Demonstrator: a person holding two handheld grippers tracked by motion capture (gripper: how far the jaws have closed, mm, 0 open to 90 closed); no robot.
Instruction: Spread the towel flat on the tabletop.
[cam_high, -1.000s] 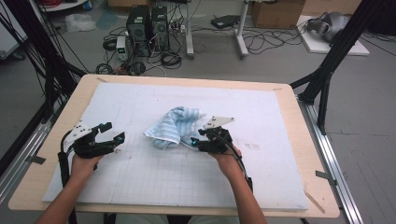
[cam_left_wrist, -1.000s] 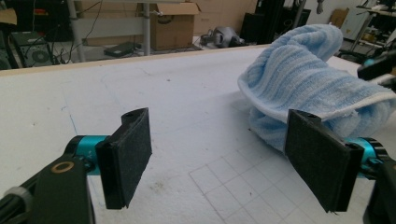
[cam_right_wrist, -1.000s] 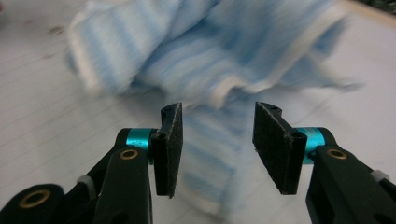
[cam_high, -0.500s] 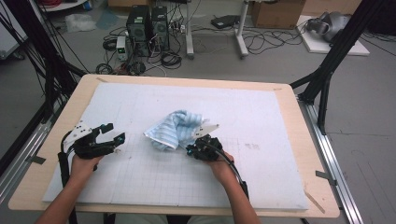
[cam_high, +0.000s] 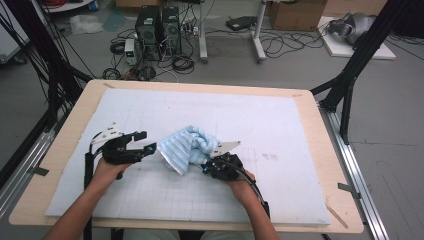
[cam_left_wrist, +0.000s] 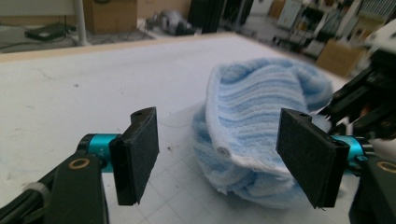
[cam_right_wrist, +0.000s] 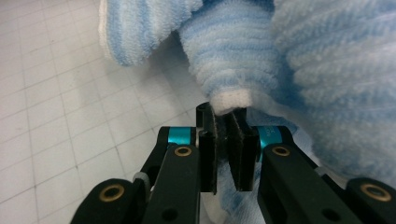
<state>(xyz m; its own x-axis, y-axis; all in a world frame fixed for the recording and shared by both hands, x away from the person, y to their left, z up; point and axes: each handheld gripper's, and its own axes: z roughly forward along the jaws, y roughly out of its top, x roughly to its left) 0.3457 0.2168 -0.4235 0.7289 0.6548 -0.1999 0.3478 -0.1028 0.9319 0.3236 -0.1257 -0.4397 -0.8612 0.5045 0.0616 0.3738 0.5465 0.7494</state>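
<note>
A crumpled blue-and-white striped towel (cam_high: 190, 147) lies in a heap on the white mat (cam_high: 280, 120). My right gripper (cam_high: 206, 167) sits at its near right side. In the right gripper view that gripper (cam_right_wrist: 224, 126) is shut on the towel's (cam_right_wrist: 233, 56) white hem, which is pinched between the pads. My left gripper (cam_high: 146, 141) is just left of the heap, open, after its jaws have just been closing a little. In the left gripper view the towel (cam_left_wrist: 261, 130) bulges ahead between the wide pads (cam_left_wrist: 140, 154), which do not touch it.
The white gridded mat covers most of a wooden tabletop (cam_high: 327, 165). Black frame posts (cam_high: 350, 75) stand at the table's far corners. Computer cases (cam_high: 157, 25), cables and boxes lie on the floor beyond the table.
My left gripper has slid right, up to the towel. My right gripper has come in to the towel's near edge and shut on its hem.
</note>
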